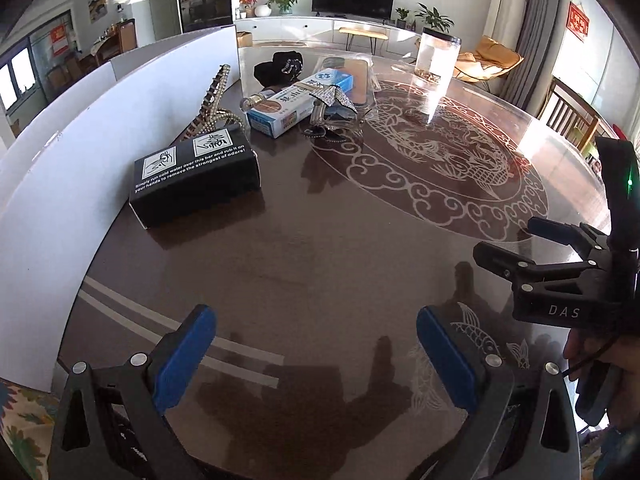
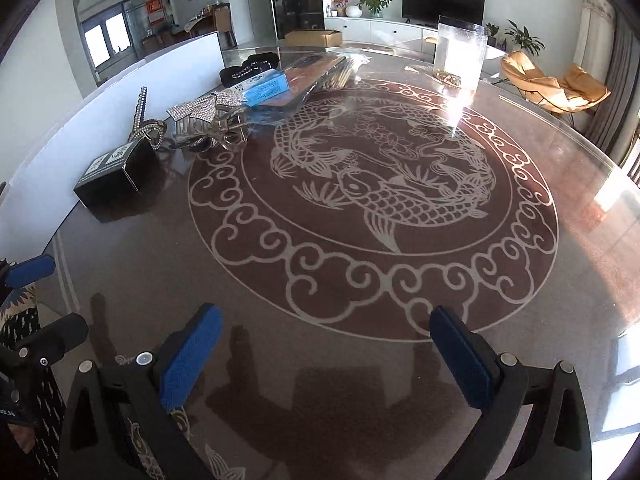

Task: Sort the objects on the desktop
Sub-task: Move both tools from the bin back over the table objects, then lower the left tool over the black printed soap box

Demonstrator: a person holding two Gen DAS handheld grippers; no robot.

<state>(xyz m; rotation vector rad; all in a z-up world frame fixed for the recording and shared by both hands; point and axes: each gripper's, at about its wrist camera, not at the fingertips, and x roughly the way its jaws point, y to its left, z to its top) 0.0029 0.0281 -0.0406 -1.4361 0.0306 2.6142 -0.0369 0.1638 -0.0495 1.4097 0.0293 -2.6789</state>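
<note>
1. Both grippers, left gripper [image 1: 316, 356] and right gripper [image 2: 326, 354], stand wide apart and hold nothing.
2. The black box [image 1: 196, 178] lies ahead-left on the table [image 1: 320, 248], long axis crosswise; the left gripper is nearer.

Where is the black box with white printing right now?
In both views the black box lies on the table's left side, against the white divider panel, with the beaded hair clip just behind it.
</note>
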